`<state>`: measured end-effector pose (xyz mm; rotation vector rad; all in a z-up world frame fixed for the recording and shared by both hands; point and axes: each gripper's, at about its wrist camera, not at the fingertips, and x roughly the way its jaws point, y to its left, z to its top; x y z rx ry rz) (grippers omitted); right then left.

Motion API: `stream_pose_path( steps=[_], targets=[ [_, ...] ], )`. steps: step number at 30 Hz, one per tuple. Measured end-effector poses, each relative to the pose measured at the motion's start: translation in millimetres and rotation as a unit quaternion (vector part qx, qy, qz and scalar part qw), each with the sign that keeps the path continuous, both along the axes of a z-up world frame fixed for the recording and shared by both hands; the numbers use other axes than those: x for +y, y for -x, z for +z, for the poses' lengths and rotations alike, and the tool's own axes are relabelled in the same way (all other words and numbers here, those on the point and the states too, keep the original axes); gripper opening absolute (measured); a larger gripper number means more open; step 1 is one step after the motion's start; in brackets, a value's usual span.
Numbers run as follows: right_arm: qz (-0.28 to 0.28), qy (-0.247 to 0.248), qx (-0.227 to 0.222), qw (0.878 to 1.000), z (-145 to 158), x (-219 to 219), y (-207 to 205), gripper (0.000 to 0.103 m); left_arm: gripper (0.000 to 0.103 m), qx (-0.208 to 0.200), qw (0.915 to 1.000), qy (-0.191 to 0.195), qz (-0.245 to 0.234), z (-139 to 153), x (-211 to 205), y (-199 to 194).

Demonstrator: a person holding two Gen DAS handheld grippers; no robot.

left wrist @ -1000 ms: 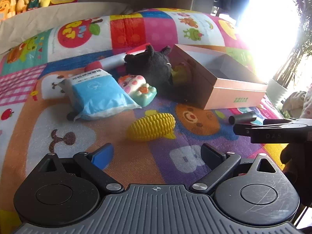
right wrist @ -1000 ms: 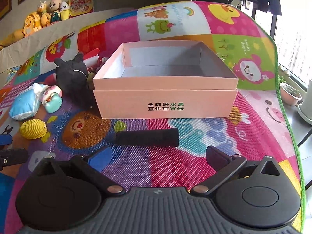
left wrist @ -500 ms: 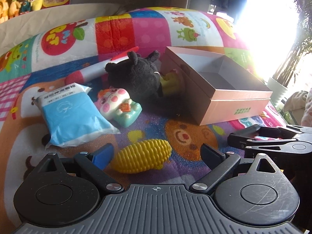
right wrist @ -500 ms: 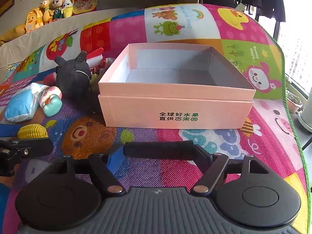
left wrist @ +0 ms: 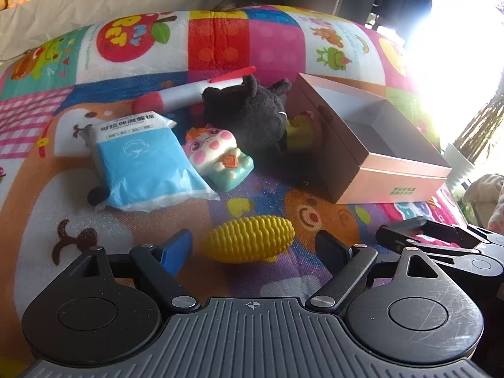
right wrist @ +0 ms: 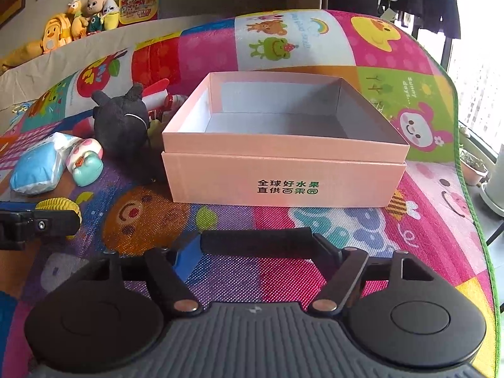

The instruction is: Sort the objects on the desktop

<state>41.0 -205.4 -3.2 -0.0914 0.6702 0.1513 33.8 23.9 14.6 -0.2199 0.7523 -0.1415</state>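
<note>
The left gripper (left wrist: pixel 253 247) sits low with its fingers spread wide apart and nothing between them touching either pad. The right gripper (right wrist: pixel 256 245) is beside it, level with it, fingers drawn in and clamped end to end on a black roll (right wrist: pixel 256 242).

Matt cardboard box (right wrist: pixel 283 173), fuzzy plush toy (left wrist: pixel 252 116), glossy plastic corn (left wrist: pixel 249 242).

Cartoon play mat (right wrist: pixel 362 230) carries pink box (right wrist: pixel 283 173), toy corn (left wrist: pixel 250 242), black plush (left wrist: pixel 252 116).
</note>
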Motion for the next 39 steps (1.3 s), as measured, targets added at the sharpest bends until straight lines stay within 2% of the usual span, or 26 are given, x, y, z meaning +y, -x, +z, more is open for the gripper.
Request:
stream_pose_path(
  steps=[5, 7, 9, 11, 15, 19, 26, 30, 34, 36, 39],
  targets=[
    [0.0, 0.003, -0.003, 1.0, 0.5, 1.0, 1.0, 0.075, 0.089, -0.009, 0.9998, -0.018, -0.01, -2.7, -12.6, -4.2],
    [-0.001, 0.002, -0.004, 1.0, 0.4, 1.2, 1.4, 0.075, 0.084, -0.016, 0.9993, -0.031, -0.012, -3.8, -16.1, -7.8],
    [-0.001, 0.001, -0.003, 1.0, 0.4, 0.9, 1.8, 0.075, 0.072, -0.025, 0.9982, -0.053, -0.014, -5.0, -18.6, -10.3],
    [0.0, -0.001, -0.003, 1.0, 0.5, 0.4, 2.8, 0.075, 0.069, -0.029, 0.9975, -0.062, -0.019, -5.0, -18.4, -9.3],
    [0.0, -0.004, -0.001, 1.0, 1.1, -1.8, 5.1, 0.074, 0.069, -0.03, 0.9971, -0.062, -0.032, -3.5, -15.3, -0.3],
    [0.01, -0.011, 0.007, 1.0, 3.9, -7.6, 15.4, 0.074, 0.069, -0.049, 0.9945, -0.076, -0.052, 1.7, -16.5, 21.7],
    [0.041, -0.04, 0.03, 0.998, 20.0, -41.3, 48.0, 0.074, 0.069, -0.077, 0.9842, -0.102, -0.122, 19.1, -34.9, 71.2],
    [0.069, -0.05, 0.02, 0.996, 42.8, -59.4, 71.3, 0.074, 0.069, -0.109, 0.978, -0.099, -0.147, 36.5, -47.8, 77.6],
    [0.079, -0.065, -0.02, 0.995, 80.0, -72.0, 81.1, 0.074, 0.069, -0.161, 0.9674, -0.102, -0.167, 60.1, -64.1, 55.0],
    [0.068, -0.088, -0.041, 0.993, 104.1, -80.0, 69.8, 0.074, 0.069, -0.187, 0.9615, -0.095, -0.177, 71.9, -73.5, 31.7],
    [0.037, -0.114, -0.082, 0.989, 143.5, -87.4, 24.2, 0.074, 0.07, -0.213, 0.9577, -0.086, -0.173, 86.7, -92.5, -18.6]
  ],
)
